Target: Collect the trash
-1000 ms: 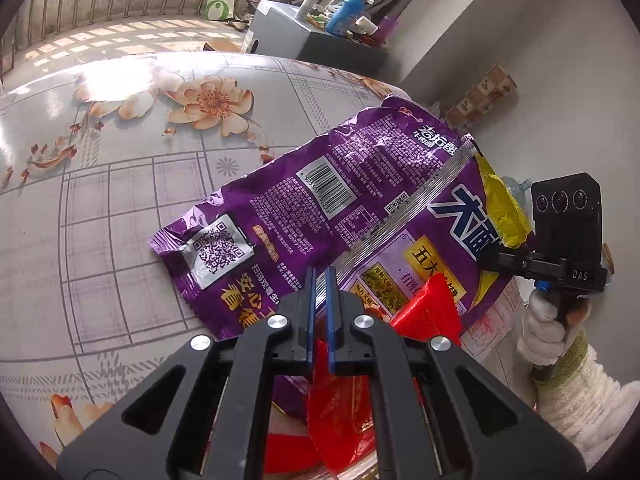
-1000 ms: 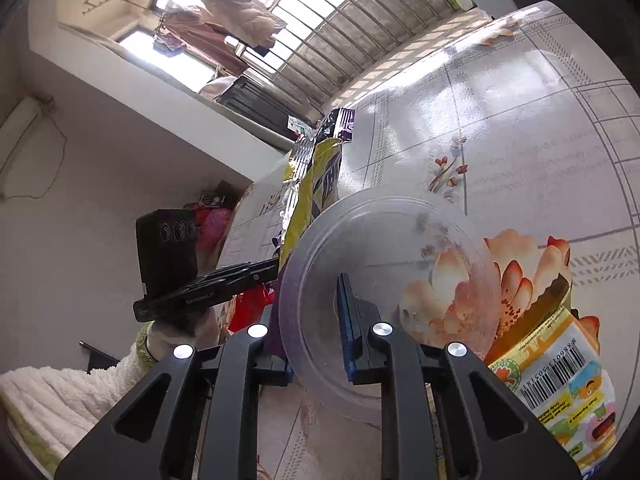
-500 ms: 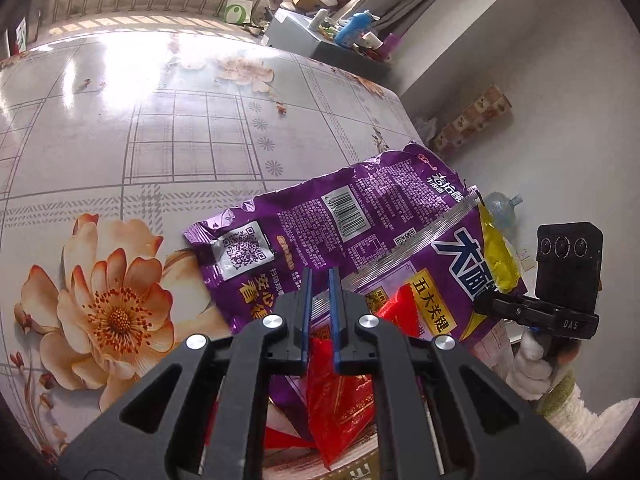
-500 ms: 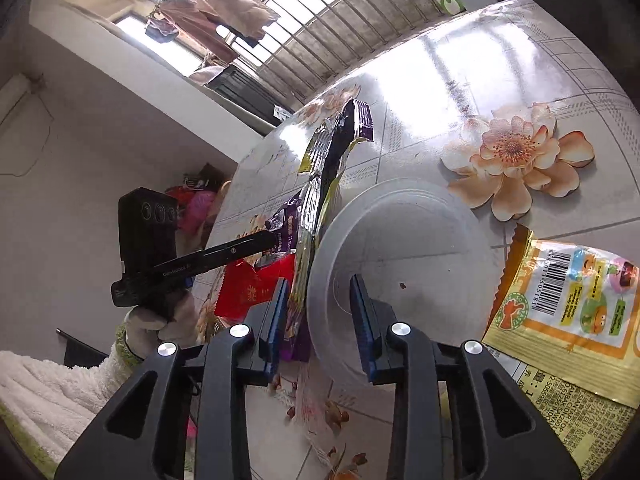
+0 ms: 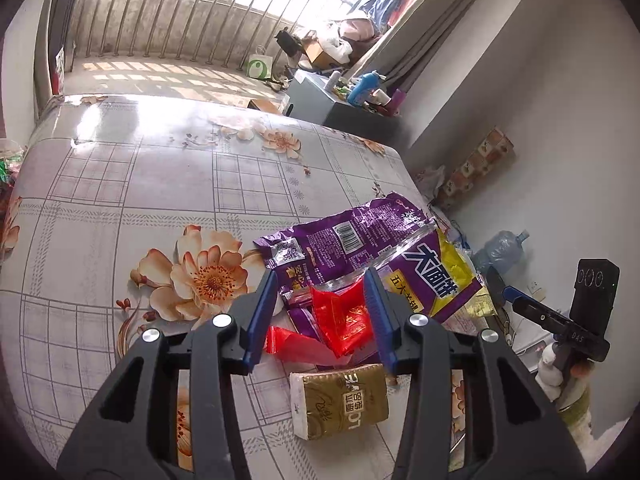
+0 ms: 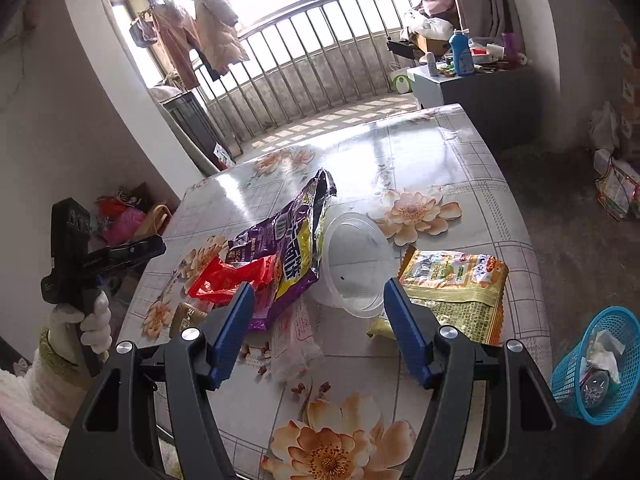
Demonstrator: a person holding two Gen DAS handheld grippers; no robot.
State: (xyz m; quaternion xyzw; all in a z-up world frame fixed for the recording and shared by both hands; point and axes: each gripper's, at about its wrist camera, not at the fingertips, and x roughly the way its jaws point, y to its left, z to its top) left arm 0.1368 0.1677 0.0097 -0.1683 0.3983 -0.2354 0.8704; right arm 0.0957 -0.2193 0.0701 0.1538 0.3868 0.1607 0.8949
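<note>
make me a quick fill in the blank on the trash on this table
1. The big snack bag lying across the pile is mostly ____ in colour.
2. The clear plastic container lies on its ____.
3. The blue mesh basket beside the table holds crumpled ____.
4. The crumpled wrapper beyond the left gripper is ____.

Missing words: purple; side; paper; red

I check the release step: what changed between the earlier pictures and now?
Both claws let go and drew back. The left claw released the red wrapper, the right claw the clear plastic bowl; both jaws are opening, gripping nothing. The purple bag stayed on the table.
</note>
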